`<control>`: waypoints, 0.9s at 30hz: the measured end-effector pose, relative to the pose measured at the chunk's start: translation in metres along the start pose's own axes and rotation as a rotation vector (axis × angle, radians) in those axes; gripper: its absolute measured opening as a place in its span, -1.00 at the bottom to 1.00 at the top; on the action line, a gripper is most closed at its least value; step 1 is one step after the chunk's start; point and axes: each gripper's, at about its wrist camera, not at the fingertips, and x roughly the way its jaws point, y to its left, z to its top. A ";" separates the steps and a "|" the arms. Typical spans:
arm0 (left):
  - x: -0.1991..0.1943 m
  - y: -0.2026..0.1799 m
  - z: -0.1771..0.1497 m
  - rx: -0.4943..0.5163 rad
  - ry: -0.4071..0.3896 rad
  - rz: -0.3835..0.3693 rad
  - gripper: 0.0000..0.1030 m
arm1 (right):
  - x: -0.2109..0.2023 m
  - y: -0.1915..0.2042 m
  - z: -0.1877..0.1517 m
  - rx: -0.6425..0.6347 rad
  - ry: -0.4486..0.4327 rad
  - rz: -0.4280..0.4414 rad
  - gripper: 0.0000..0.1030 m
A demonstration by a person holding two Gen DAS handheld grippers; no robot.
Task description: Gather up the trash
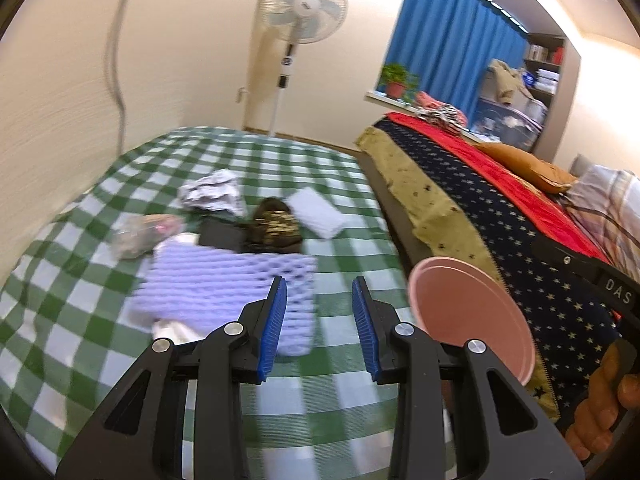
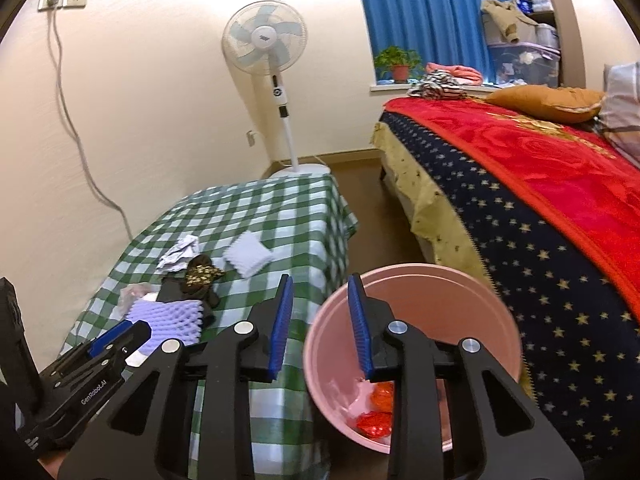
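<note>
- Left wrist view is showing the left gripper (image 1: 319, 320) hanging over the green-checked tablecloth (image 1: 80, 312), its blue-padded jaws standing wide apart with nothing between them.
- Just ahead of its fingers, a lilac foam net (image 1: 224, 280) is lying on the cloth, blurred in this view.
- Beyond it, a crumpled clear wrapper (image 1: 140, 234), a flat black piece (image 1: 222, 234), a dark patterned wrapper (image 1: 274, 226), a crumpled white paper (image 1: 212, 192) and a white foam pad (image 1: 316, 212) are sitting close together.
- Beside the table, a pink bin (image 1: 472, 316) is showing at the right, next to the star-patterned bed cover (image 1: 540, 280).
- Right wrist view is showing the right gripper (image 2: 320, 328) hovering above the table's near edge and the bin's rim (image 2: 320, 364); its jaws are also spread wide and carrying nothing.
- Inside the bin, red-orange wrappers (image 2: 376, 420) are lying at the bottom.
- A standing fan (image 2: 266, 44) is standing against the wall behind the table.
</note>
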 end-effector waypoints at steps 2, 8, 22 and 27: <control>-0.001 0.013 0.000 -0.025 0.000 0.029 -0.34 | 0.007 0.008 -0.001 -0.009 0.009 0.019 -0.44; 0.002 0.052 -0.004 -0.118 0.023 0.140 -0.31 | 0.021 0.031 0.000 -0.016 0.010 0.093 -0.44; 0.024 0.105 -0.015 -0.337 0.100 0.177 0.06 | 0.049 0.052 -0.007 -0.045 0.067 0.145 -0.44; 0.030 0.107 -0.012 -0.350 0.107 0.157 0.05 | 0.054 0.057 -0.010 -0.054 0.085 0.149 -0.44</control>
